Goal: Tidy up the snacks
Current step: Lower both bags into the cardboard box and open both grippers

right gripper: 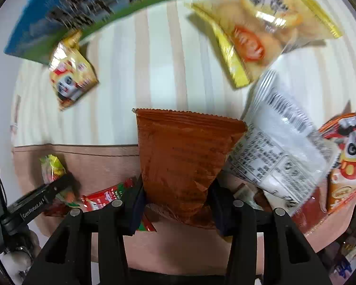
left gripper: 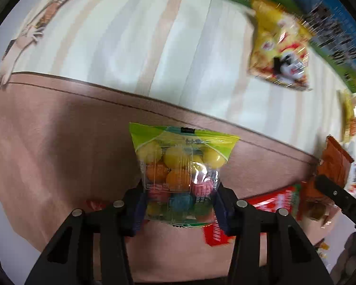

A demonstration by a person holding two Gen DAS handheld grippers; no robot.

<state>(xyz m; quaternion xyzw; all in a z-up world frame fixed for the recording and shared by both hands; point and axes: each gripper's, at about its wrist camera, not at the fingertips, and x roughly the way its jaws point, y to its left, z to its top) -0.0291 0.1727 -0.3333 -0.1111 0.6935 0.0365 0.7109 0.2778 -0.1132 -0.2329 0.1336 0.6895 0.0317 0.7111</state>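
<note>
Clamping a clear bag of coloured gumballs (left gripper: 179, 178) between its two fingers, the left tool (left gripper: 179, 207) holds the bag upright above the brown border of a striped cloth (left gripper: 121, 47) that covers the tabletop. A red packet (left gripper: 276, 205) lies on that border just behind the bag, toward the cloth's near edge. The right tool (right gripper: 176, 204) is clenched on the lower part of a brown foil snack bag (right gripper: 185, 163), whose crimped top stands up over the seam between the brown border and the cream stripes. A white packet with printed text (right gripper: 280, 147) leans against the brown bag's right side, and an orange panda packet (right gripper: 348, 163) lies past it at the right edge. Farther in on the stripes lie a small yellow panda packet (right gripper: 70, 78) and a larger yellow bag (right gripper: 256, 35), well apart from each other. A blue and green box (right gripper: 87, 7) lies along the far edge.
</note>
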